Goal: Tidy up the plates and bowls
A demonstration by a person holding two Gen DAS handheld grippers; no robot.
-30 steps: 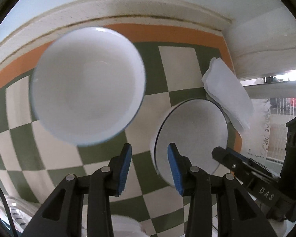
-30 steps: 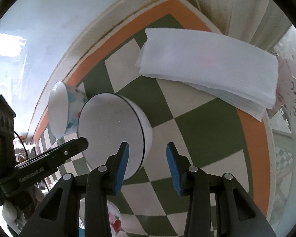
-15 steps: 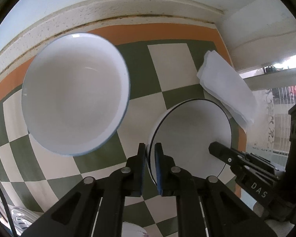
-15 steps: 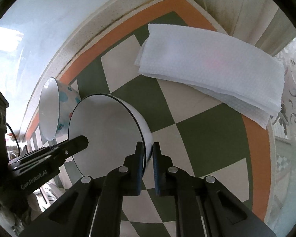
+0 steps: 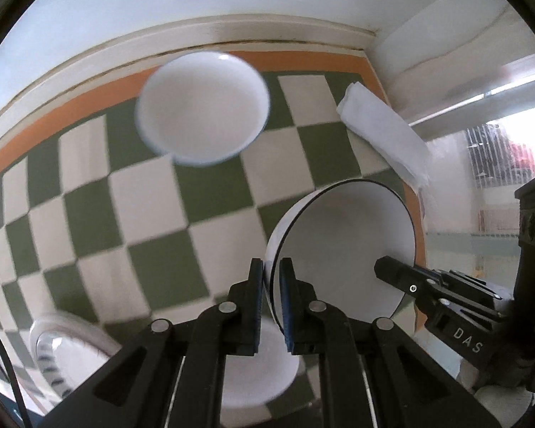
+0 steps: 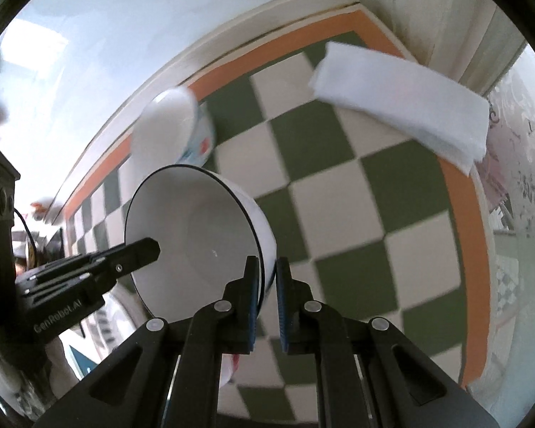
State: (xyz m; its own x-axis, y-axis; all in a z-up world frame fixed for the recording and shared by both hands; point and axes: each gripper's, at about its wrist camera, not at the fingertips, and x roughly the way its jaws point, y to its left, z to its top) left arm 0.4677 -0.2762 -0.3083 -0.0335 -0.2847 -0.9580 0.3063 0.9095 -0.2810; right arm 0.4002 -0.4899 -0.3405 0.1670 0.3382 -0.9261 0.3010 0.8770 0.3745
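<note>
A white bowl with a thin black rim (image 5: 346, 246) (image 6: 196, 235) hangs tilted above the green-and-cream checked tablecloth. My left gripper (image 5: 271, 285) is shut on its left rim, one pad inside and one outside. My right gripper (image 6: 267, 278) is shut on the opposite rim; its black finger (image 5: 392, 271) shows inside the bowl's right side. The left gripper's finger (image 6: 146, 249) reaches in from the left in the right wrist view. A second white bowl (image 5: 203, 107) with a blue rim and painted outside (image 6: 174, 132) rests on the cloth near the orange border.
A folded white paper towel (image 5: 385, 135) (image 6: 399, 103) lies at the far right corner of the table. Below the held bowl sit a white dish (image 5: 260, 367) and a plate with a dark-marked rim (image 5: 64, 349) (image 6: 100, 321). A pale wall runs along the back.
Both grippers shut on opposite sides of the black-rimmed bowl's rim, then rose with it. The table and the blue-rimmed bowl now look smaller and farther away.
</note>
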